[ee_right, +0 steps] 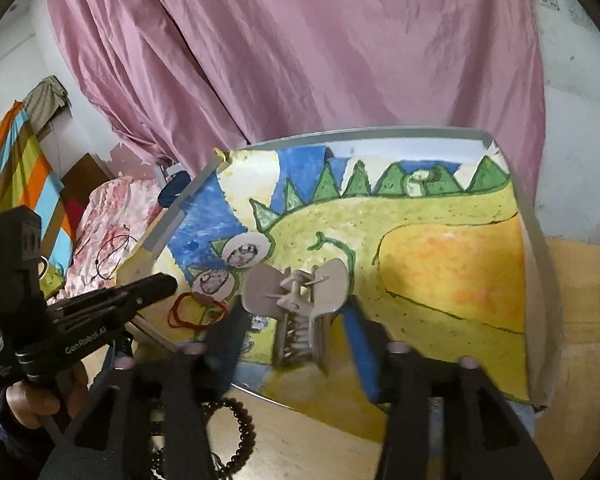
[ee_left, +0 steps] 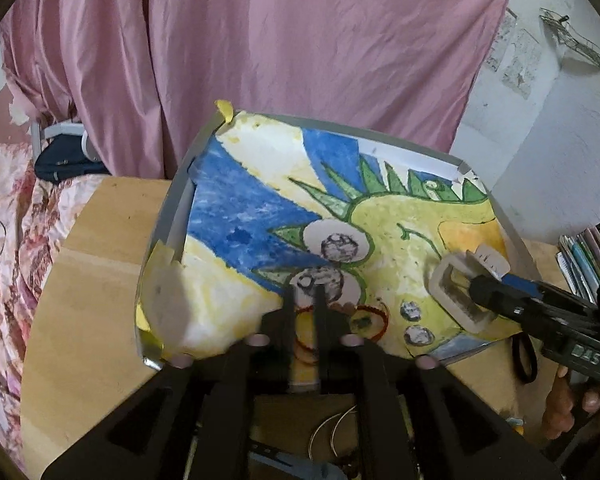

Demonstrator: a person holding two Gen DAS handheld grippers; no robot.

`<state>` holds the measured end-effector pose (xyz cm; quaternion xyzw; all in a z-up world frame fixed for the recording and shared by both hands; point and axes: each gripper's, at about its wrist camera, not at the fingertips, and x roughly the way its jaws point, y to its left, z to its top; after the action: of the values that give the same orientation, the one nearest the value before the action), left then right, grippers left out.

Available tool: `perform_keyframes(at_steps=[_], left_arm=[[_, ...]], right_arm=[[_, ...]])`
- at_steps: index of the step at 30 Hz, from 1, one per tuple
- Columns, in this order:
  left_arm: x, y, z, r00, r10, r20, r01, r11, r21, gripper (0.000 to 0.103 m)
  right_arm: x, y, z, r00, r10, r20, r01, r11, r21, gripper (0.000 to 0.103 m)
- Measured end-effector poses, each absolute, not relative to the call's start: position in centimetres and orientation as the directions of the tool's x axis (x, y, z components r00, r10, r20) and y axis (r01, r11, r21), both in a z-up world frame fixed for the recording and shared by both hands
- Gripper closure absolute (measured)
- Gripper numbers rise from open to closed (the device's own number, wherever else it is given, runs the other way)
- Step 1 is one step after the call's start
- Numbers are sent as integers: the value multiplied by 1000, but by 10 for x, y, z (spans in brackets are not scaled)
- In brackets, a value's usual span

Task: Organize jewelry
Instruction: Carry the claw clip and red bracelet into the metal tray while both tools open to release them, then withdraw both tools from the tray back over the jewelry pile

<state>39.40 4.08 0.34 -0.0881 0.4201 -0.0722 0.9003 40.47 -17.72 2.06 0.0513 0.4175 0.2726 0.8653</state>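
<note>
A grey-rimmed tray (ee_left: 168,208) lined with a painted dinosaur picture lies on the wooden table. My left gripper (ee_left: 305,292) hovers over the tray's near edge, fingers a narrow gap apart and nothing held. Red bangles (ee_left: 364,322) lie on the picture just past its tips. In the right wrist view the same bangles (ee_right: 196,312) rest beside the left gripper (ee_right: 168,280). My right gripper (ee_right: 296,308) is shut on a beige hair claw clip (ee_right: 300,320), low over the tray (ee_right: 540,240). The left wrist view shows that clip (ee_left: 448,280) pinched by the right gripper (ee_left: 484,292).
A black bead bracelet (ee_right: 240,432) lies on the table (ee_left: 100,280) in front of the tray. Silver hoops (ee_left: 336,428) and a black hair tie (ee_left: 524,356) are also there. Books (ee_left: 580,264) stand at the right. A pink curtain (ee_left: 260,60) hangs behind, a floral bed (ee_left: 8,240) on the left.
</note>
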Motion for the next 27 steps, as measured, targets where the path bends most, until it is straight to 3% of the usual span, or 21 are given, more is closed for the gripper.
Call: perform_keyframes(at_steps=[1, 4, 6, 10, 13, 21, 27], left_arm=[[392, 43, 4, 638, -209, -741, 48, 971, -232, 60], [383, 50, 12, 672, -231, -704, 39, 960, -277, 52], [375, 52, 20, 688, -224, -690, 33, 960, -278, 48], [355, 54, 32, 719, -229, -656, 34, 955, -296, 23], [336, 55, 40, 740, -233, -631, 39, 951, -305, 18], [275, 52, 48, 749, -306, -588, 81, 923, -377, 18], [224, 50, 51, 778, -277, -564, 77, 933, -353, 18]], right_arm=[[401, -180, 24, 514, 514, -687, -432, 847, 310, 53], [394, -185, 31, 538, 504, -676, -434, 853, 291, 51], [387, -190, 36, 563, 487, -667, -426, 863, 271, 40], [361, -203, 51, 631, 471, -616, -421, 875, 238, 15], [341, -208, 60, 655, 488, -577, -441, 867, 233, 0], [270, -217, 74, 727, 500, -470, -491, 857, 153, 0], [217, -224, 73, 775, 480, -410, -467, 873, 139, 0]])
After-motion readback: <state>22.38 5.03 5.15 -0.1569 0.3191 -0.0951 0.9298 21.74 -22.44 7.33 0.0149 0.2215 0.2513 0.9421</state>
